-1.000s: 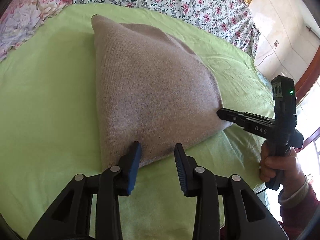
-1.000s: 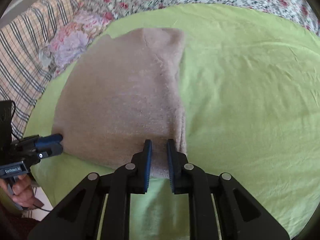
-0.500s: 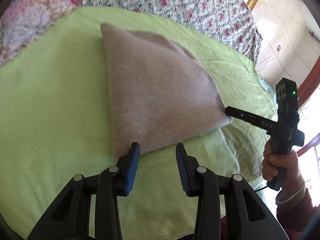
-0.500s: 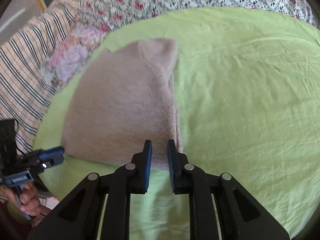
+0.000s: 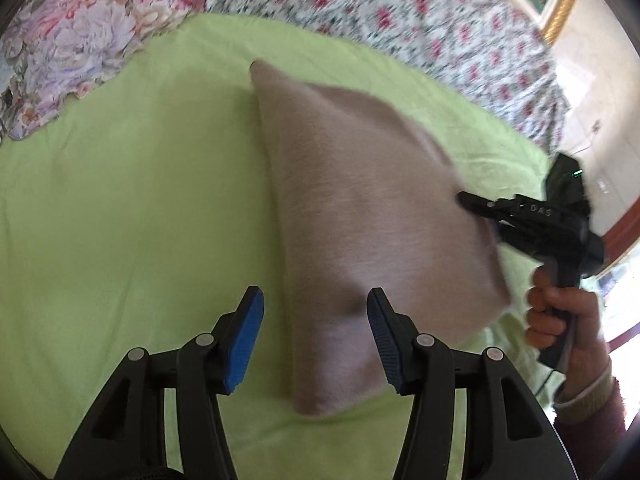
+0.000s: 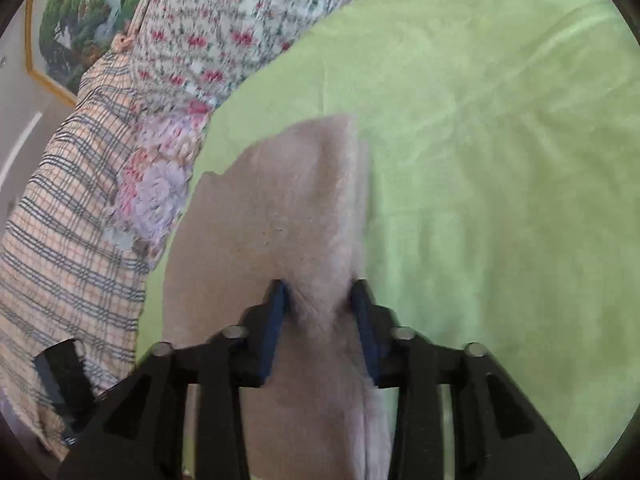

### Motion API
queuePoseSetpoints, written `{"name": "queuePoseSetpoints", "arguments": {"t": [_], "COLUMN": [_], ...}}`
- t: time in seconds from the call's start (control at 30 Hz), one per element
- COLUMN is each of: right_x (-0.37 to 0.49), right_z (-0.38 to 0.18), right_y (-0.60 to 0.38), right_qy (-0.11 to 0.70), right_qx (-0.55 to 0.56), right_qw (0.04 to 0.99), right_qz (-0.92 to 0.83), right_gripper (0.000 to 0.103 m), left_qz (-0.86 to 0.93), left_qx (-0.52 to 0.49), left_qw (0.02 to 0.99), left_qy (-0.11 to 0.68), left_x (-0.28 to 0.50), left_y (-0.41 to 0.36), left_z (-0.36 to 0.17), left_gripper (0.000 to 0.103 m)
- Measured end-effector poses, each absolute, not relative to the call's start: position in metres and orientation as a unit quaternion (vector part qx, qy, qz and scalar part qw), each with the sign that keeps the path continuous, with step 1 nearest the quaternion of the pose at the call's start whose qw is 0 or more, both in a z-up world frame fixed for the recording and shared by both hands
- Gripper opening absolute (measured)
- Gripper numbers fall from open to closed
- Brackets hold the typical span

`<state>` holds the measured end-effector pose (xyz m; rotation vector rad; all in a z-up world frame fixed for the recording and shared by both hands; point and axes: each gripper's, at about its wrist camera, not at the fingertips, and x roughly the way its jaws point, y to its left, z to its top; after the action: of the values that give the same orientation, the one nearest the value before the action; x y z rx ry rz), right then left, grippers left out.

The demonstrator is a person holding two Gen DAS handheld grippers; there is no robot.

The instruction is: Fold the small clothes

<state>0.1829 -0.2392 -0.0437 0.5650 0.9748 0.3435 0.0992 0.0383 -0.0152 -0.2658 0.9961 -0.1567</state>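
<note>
Surface: a green sheet (image 5: 120, 220) is spread over the bed as the working ground, with a floral quilt (image 5: 400, 8) along the top of the left view and a checked blanket (image 6: 60, 220) at the left edge of the right view.

Task's thing: the beige knit garment (image 5: 360, 200) lies on the sheet at the centre of both views. It is already doubled into a tapering panel, with its narrow end toward the top of the frame.

Right gripper (image 6: 320, 288): its fingers are clamped on the garment's near right edge, and the cloth is bunched between the pads. In the left view that edge stands raised off the sheet at right of centre, which I take to be the start of carrying it across for the next fold.

Hand (image 5: 560, 312): it is wrapped round the right gripper's handle at the lower right of the left view, with a dark red sleeve below it.

Left gripper (image 5: 314, 296): its jaws stand wide apart and have just been opening. The garment's near corner shows between them, but neither pad presses on it (so nothing is held here).

Reason for the arrangement: with one side gripped and the other let go, the cloth is free to swing over. The blur suggests quick motion.

Risk: a soft knit may slump or skew with only one corner pinched.
</note>
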Motion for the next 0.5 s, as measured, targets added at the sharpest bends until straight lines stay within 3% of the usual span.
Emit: {"name": "queuePoseSetpoints", "arguments": {"t": [0.2,0.3,0.5], "right_x": [0.186,0.179,0.14], "right_z": [-0.045,-0.038,-0.012], "right_y": [-0.226,-0.234,-0.237], "right_qy": [0.474,0.469,0.454], "right_qx": [0.189,0.189,0.162], "right_qw": [0.85,0.856,0.872], "right_qz": [0.132,0.107,0.09], "right_gripper": [0.015,0.033,0.034], "left_qz": [-0.075,-0.072,-0.061], "left_qx": [-0.129,-0.125,-0.106], "left_qw": [0.858,0.86,0.866], "left_qy": [0.491,0.488,0.485], "left_x": [0.104,0.1,0.083], "left_y": [0.034,0.034,0.03], "left_z": [-0.03,-0.026,-0.02], "left_gripper": [0.056,0.056,0.055]}}
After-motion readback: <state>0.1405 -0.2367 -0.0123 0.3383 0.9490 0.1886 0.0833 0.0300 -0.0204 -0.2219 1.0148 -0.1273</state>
